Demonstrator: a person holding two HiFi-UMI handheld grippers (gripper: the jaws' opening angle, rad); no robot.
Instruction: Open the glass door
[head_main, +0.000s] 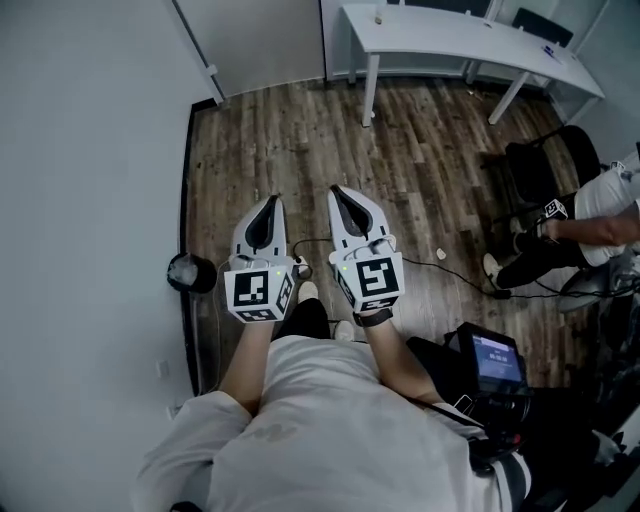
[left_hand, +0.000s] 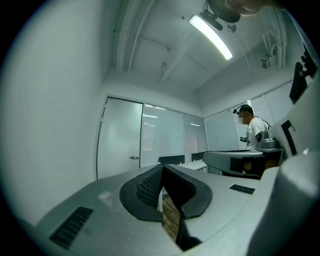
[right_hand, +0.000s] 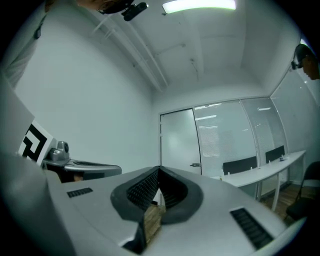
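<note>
While the person stands on the wooden floor (head_main: 420, 170) close beside a white wall (head_main: 90, 200), both grippers are held out ahead, side by side and roughly level, with a narrow gap between them. The left gripper (head_main: 271, 202) has its jaws brought fully together, tips meeting, with nothing between them; only a sliver of floor shows through the slit behind the pads. The right gripper (head_main: 336, 192) is in the same condition, with its jaws closed tip to tip and empty. The glass door (left_hand: 122, 137) stands ahead of both grippers and well apart from them, at the far end of the room. It is a frosted panel in a thin dark frame, set next to the left-hand wall, and it appears shut. Its handle (left_hand: 133, 157) sits at mid-height on the edge nearer the adjoining glass partition (left_hand: 165, 135). Neither gripper touches the door or the handle. A long white desk (head_main: 470, 45) runs along the partition, and a black chair (head_main: 545, 160) stands near it on the floor. A second person (head_main: 600, 215) sits at the right edge of the head view. A dark cable (head_main: 440, 262) lies across the floor boards. A device with a lit screen (head_main: 495, 360) hangs at the wearer's right side. The ceiling light strip (left_hand: 210, 36) is on.
</note>
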